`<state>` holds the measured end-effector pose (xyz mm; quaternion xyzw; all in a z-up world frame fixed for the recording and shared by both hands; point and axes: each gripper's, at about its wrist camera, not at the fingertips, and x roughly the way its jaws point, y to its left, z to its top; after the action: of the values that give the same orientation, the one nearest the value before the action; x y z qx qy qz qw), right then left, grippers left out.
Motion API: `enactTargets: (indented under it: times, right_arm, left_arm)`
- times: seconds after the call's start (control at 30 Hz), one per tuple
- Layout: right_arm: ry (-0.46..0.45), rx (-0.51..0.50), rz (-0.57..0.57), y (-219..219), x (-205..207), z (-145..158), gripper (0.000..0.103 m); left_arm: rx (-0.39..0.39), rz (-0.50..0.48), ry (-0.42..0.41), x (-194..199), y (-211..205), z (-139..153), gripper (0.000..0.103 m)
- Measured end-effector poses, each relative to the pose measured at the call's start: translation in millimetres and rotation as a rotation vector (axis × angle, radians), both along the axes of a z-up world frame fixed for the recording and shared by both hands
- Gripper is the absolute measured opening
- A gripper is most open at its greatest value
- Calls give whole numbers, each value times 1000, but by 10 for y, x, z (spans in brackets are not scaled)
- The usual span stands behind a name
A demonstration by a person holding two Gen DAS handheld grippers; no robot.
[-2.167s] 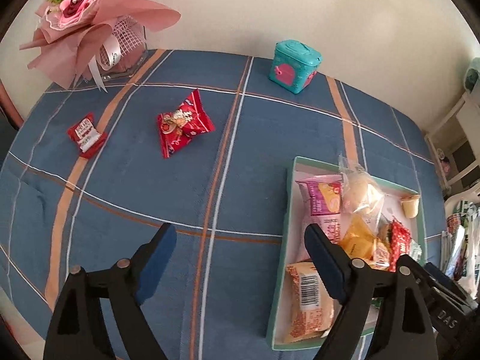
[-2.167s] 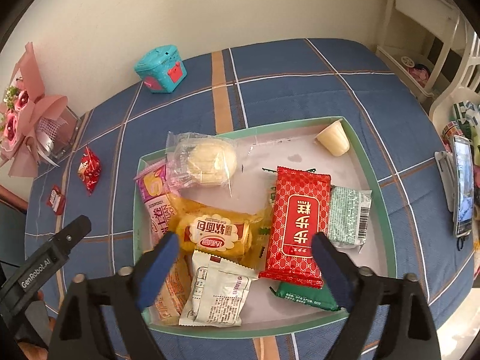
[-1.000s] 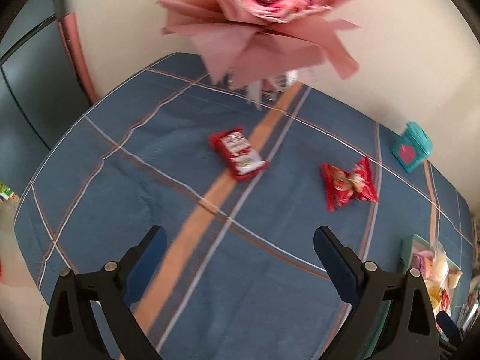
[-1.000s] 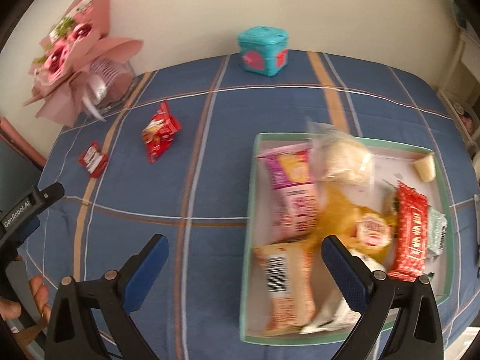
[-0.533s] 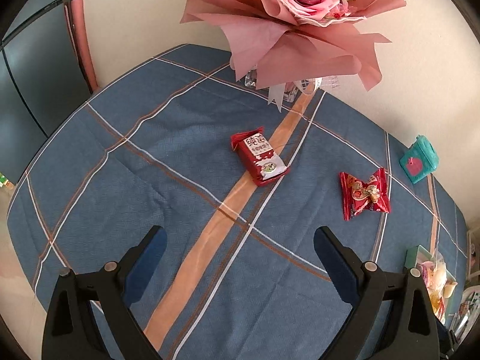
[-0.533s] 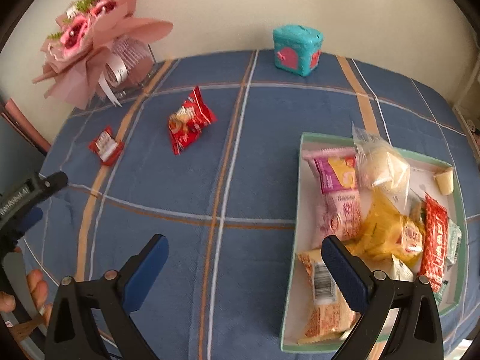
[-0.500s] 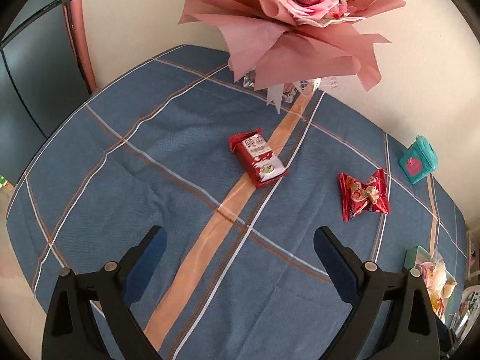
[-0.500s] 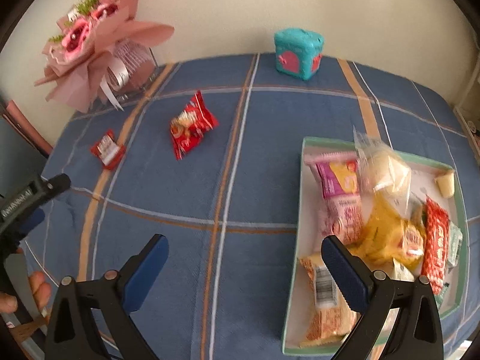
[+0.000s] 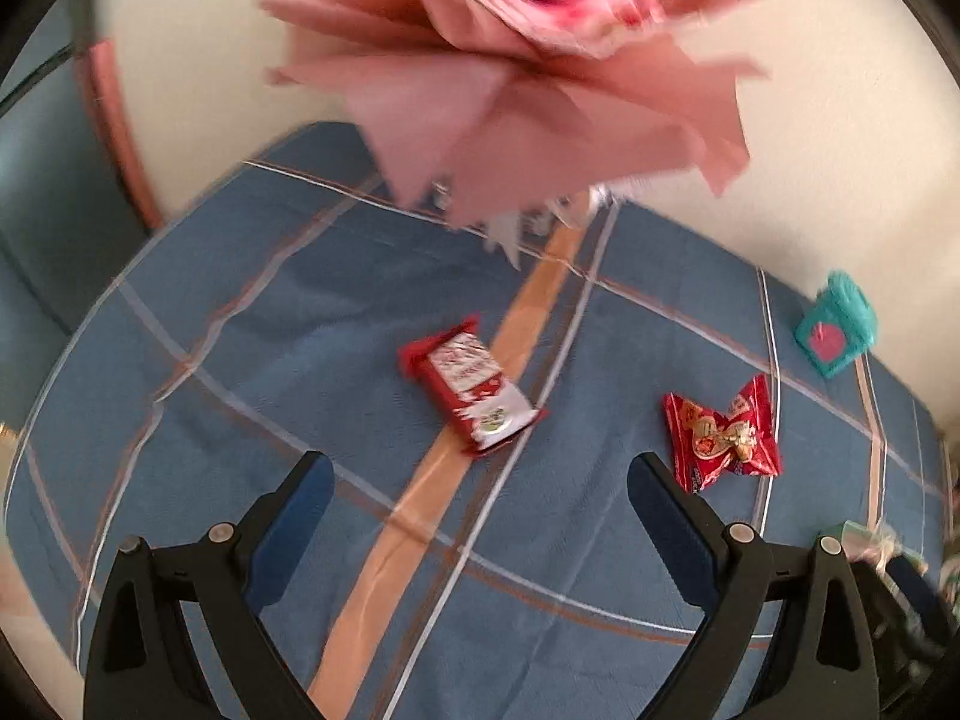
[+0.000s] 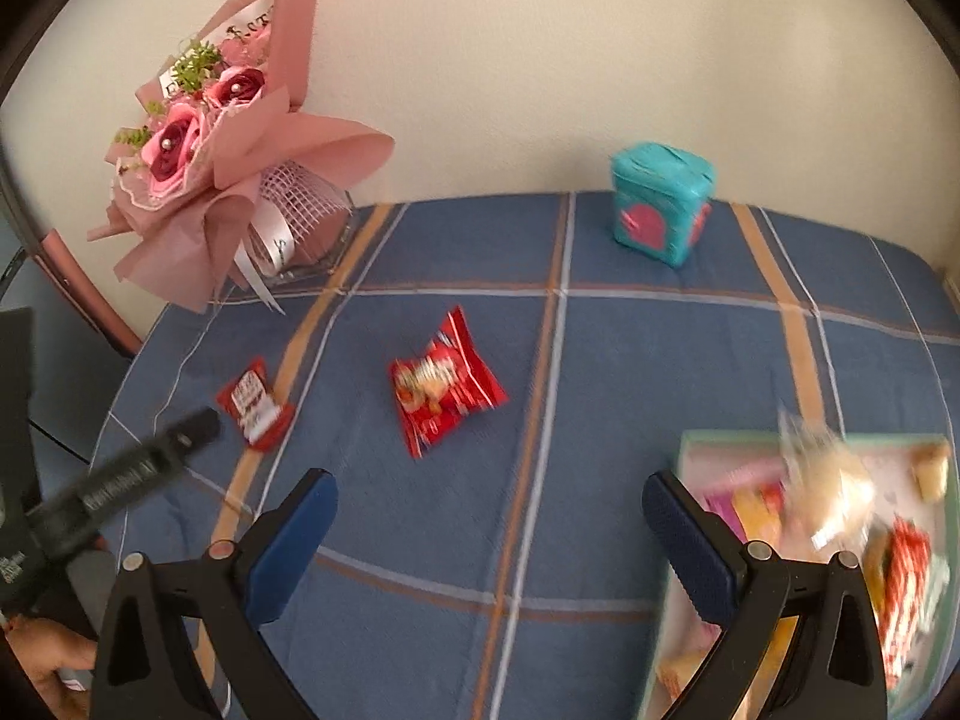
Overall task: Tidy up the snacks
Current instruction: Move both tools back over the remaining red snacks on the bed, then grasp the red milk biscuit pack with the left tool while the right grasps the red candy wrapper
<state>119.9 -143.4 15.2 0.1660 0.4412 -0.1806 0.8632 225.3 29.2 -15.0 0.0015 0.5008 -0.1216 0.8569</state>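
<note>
A small red-and-white snack bar [image 9: 471, 382] lies on the blue checked tablecloth just beyond my open, empty left gripper [image 9: 480, 480]. A red crinkled snack bag [image 9: 723, 435] lies to its right. In the right wrist view the same bar [image 10: 255, 405] and bag [image 10: 444, 390] lie ahead of my open, empty right gripper [image 10: 489, 501], with the bag nearer. A green-rimmed tray [image 10: 690, 441] with several snack packets sits at the lower right. The left gripper's body [image 10: 129, 480] shows at the left.
A pink paper flower bouquet [image 10: 222, 138] in a glass vase stands at the back left, overhanging the table [image 9: 540, 48]. A teal box with a pink heart [image 10: 660, 219] stands near the back wall. The table edge drops off at the left.
My left gripper has moved closer to the red-and-white bar, under the bouquet. My right gripper has swung left, so the tray slid toward the right edge and the red bag came ahead.
</note>
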Motion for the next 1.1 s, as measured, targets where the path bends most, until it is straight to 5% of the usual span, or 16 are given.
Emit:
enactTargets:
  times: [0.43, 0.53, 0.73, 0.9, 1.03, 1.1]
  right_arm:
    - [141, 51, 110, -163, 945, -650, 102]
    - [163, 52, 115, -173, 1018, -754, 101]
    - [187, 55, 116, -198, 1082, -860, 73]
    - [181, 86, 115, -201, 1045, -862, 65]
    - [169, 102, 112, -205, 925, -786, 61]
    - [164, 104, 112, -199, 861, -729, 47]
  left_arm:
    - [6, -17, 157, 811, -35, -582, 98]
    - [1, -16, 186, 889, -36, -673, 91]
    - [3, -10, 187, 954, -50, -747, 73]
    - [5, -24, 176, 911, -104, -710, 42]
    - [19, -35, 176, 807, -173, -683, 41]
    - [18, -38, 180, 713, -175, -660, 41]
